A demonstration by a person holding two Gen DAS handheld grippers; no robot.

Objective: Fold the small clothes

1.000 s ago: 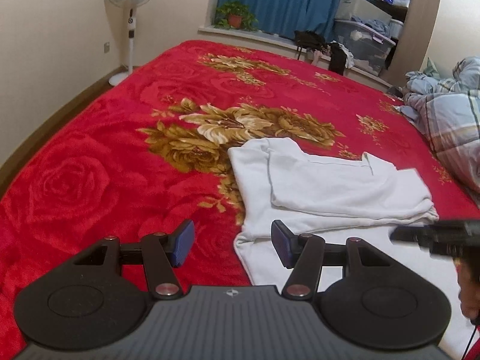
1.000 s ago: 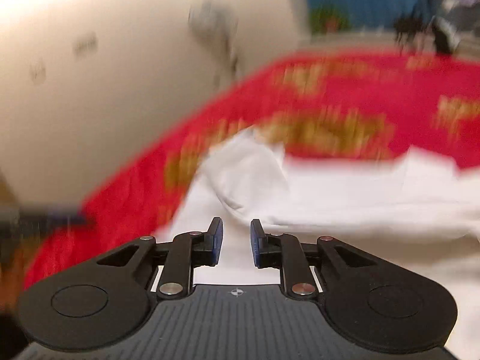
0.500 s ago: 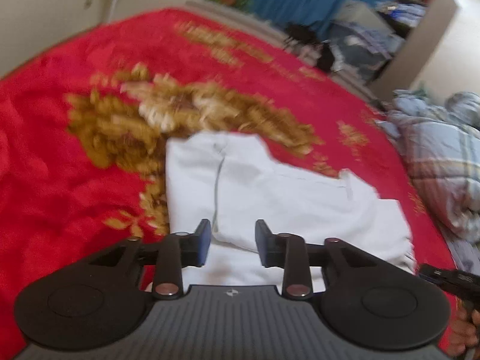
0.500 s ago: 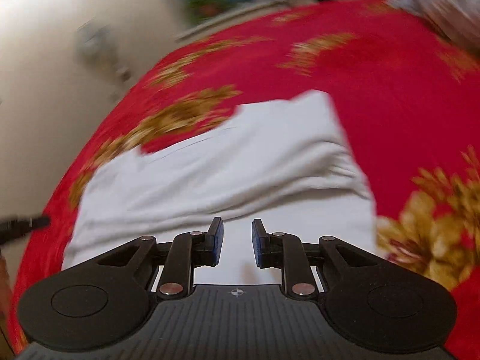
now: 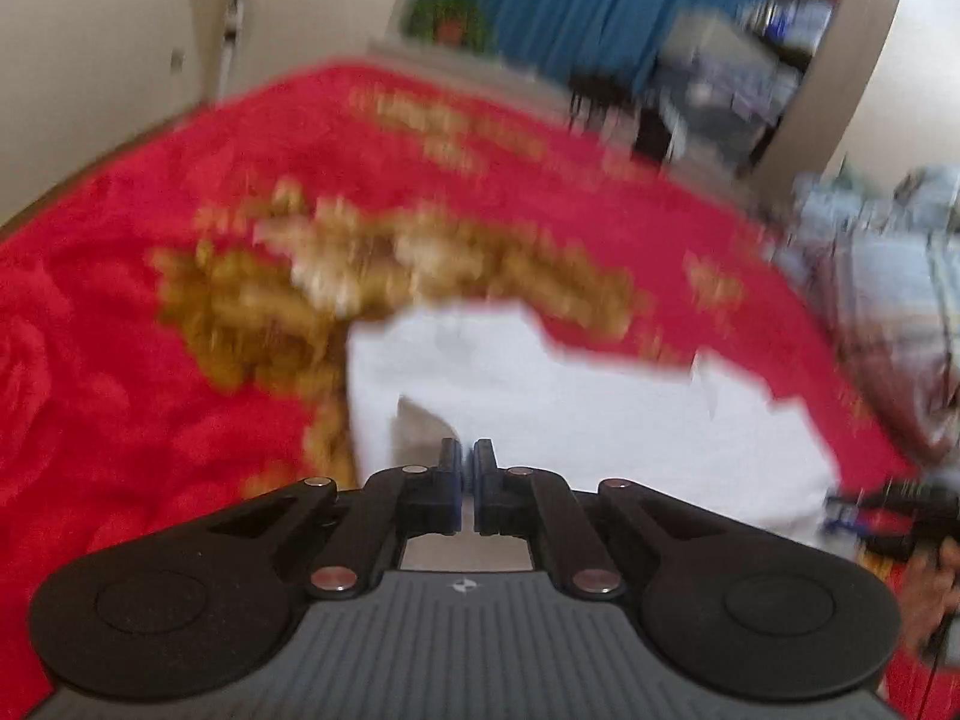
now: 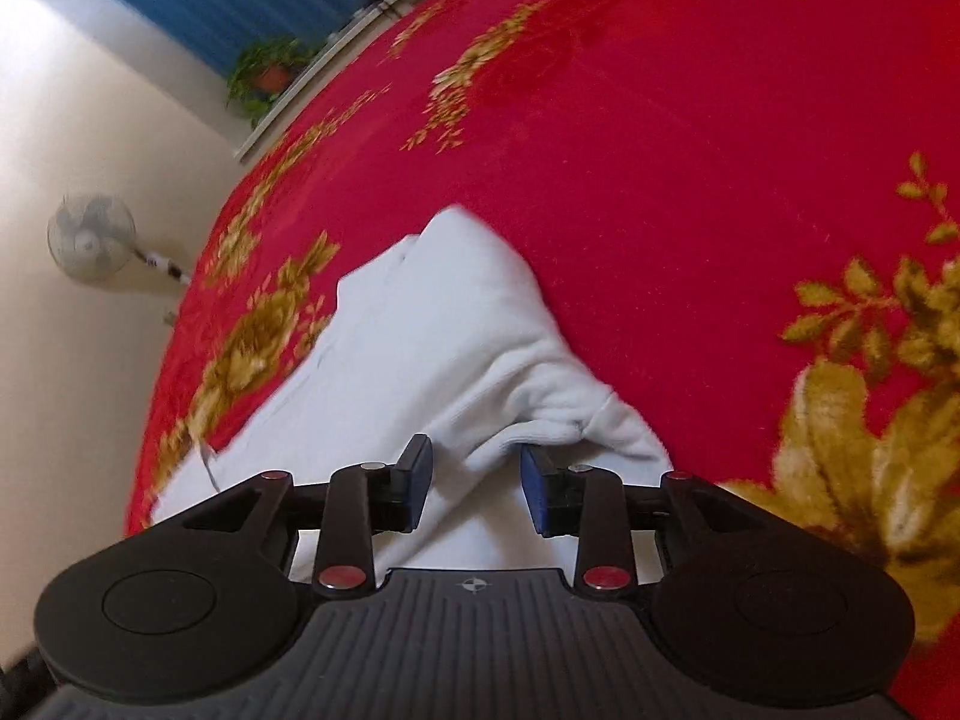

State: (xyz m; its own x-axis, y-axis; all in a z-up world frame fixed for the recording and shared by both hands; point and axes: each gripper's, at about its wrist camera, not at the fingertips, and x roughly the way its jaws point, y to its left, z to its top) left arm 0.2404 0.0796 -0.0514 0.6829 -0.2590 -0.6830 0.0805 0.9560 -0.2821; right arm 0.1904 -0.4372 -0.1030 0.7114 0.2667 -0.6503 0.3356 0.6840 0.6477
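Just ahead of the left gripper [image 5: 467,483], a white garment [image 5: 570,420] lies partly folded on a red floral bedspread [image 5: 120,360], reaching from the fingertips away to the right. That gripper's jaws are pressed together; the picture is smeared, so whether a thin layer of cloth is caught between the pads cannot be told, though the tips sit right at the near left edge of the fabric.

From the right gripper [image 6: 474,480] the same white garment [image 6: 432,348] runs forward and to its left, with a bunched, rumpled fold [image 6: 570,414] just beyond the right pad. Its jaws are opening, standing partly spread with white cloth under the gap; the pads do not look to be pressing on it.

The garment looks like soft, light knit cotton. It should drape and sag when lifted, offer no stiffness, and wrinkle or drag on the plush bedspread rather than slide. A pinch at a hem edge or corner, through all layers there, seems the best hold; the bunched fold near the right pad is thicker and easier to catch, though lifting there may undo the crease.
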